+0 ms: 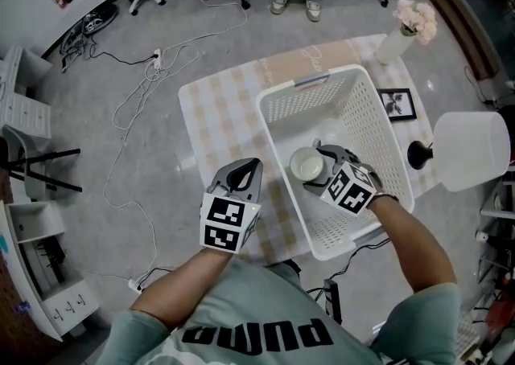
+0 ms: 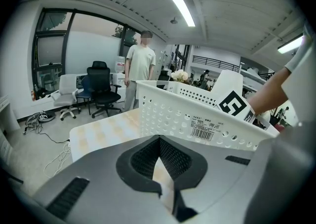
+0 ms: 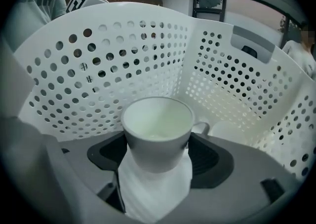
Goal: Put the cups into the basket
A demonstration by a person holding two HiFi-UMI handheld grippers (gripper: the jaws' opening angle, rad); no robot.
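Note:
A white perforated basket (image 1: 378, 126) stands on the checked table (image 1: 217, 110). My right gripper (image 1: 315, 169) reaches down inside it, shut on a white cup (image 1: 306, 166) that is upright. In the right gripper view the cup (image 3: 157, 128) sits between the jaws of the right gripper (image 3: 158, 156), its handle pointing right, with the basket wall (image 3: 98, 65) all around. A second pale rounded thing (image 3: 232, 130), perhaps another cup, lies on the basket floor behind it. My left gripper (image 1: 245, 170) hovers over the table just left of the basket, shut and empty; from the left gripper (image 2: 165, 171) the basket's side (image 2: 197, 114) is close ahead.
A vase of flowers (image 1: 406, 30), a small picture frame (image 1: 397, 104) and a white lamp (image 1: 471, 150) stand right of the basket. Cables (image 1: 153, 74) trail on the floor to the left. A person (image 2: 139, 70) stands beyond the table near office chairs (image 2: 101, 90).

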